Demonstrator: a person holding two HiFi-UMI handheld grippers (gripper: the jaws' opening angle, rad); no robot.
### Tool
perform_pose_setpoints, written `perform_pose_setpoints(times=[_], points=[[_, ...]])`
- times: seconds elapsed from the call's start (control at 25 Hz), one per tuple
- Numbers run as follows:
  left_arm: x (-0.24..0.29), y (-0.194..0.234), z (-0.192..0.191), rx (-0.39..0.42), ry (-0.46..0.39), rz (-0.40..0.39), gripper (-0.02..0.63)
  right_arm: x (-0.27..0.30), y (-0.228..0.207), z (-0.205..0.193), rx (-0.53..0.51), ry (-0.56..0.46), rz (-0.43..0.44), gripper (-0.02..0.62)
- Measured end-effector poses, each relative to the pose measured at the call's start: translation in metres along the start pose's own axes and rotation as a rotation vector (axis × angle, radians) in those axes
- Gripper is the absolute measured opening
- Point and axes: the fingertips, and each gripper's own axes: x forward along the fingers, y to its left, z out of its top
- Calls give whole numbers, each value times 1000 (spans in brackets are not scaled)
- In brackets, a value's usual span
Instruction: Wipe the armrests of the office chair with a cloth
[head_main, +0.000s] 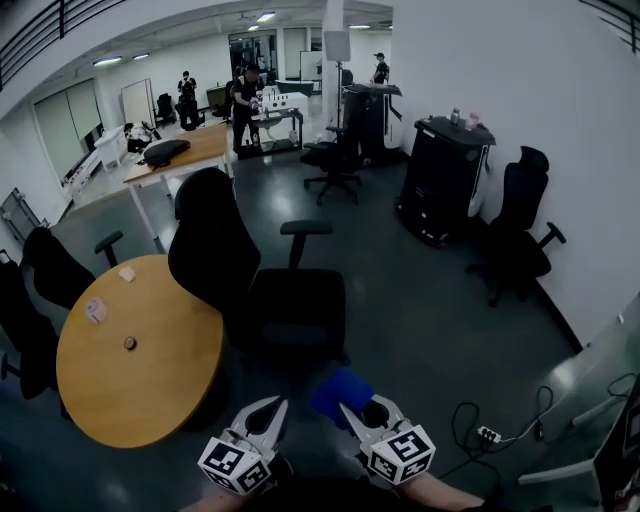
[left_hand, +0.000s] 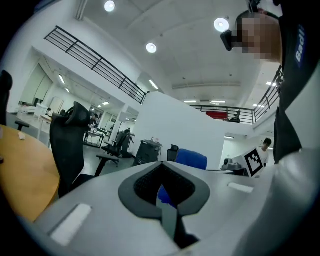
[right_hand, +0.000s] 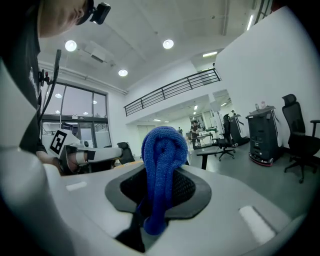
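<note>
A black office chair (head_main: 215, 250) stands ahead of me beside the round wooden table (head_main: 150, 390), its seat (head_main: 295, 310) turned toward me. One armrest (head_main: 305, 228) shows on its right side; the other is hidden behind the backrest. My right gripper (head_main: 352, 405) is low in the head view, short of the seat, shut on a folded blue cloth (head_main: 338, 392). The cloth (right_hand: 162, 150) bulges up between the jaws of this gripper (right_hand: 161, 172). My left gripper (head_main: 268, 418) is beside it, shut and empty, as the left gripper view (left_hand: 161, 164) also shows.
Small items lie on the table. More black chairs stand at the left (head_main: 50, 270), middle back (head_main: 335, 160) and right wall (head_main: 520, 230). A black cabinet (head_main: 445, 175) stands by the wall. Cables and a power strip (head_main: 488, 434) lie on the floor at the right. People stand far back.
</note>
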Motion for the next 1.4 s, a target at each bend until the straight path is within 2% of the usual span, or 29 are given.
perform_pose_setpoints(times=[0.2, 0.36, 0.48, 0.84, 1.4], points=[[20, -61, -16, 21, 9, 0, 17, -30, -15, -11, 14, 30, 24, 101], [17, -87, -22, 46, 21, -40, 17, -47, -9, -10, -1, 34, 36, 101], [15, -90, -28, 63, 11, -58, 17, -51, -4, -13, -16, 36, 33, 101], [0, -91, -14, 79, -27, -73, 17, -51, 13, -2, -47, 11, 28, 101], [-9, -83, -14, 92, -23, -80, 17, -40, 22, -3, -69, 7, 28, 100]])
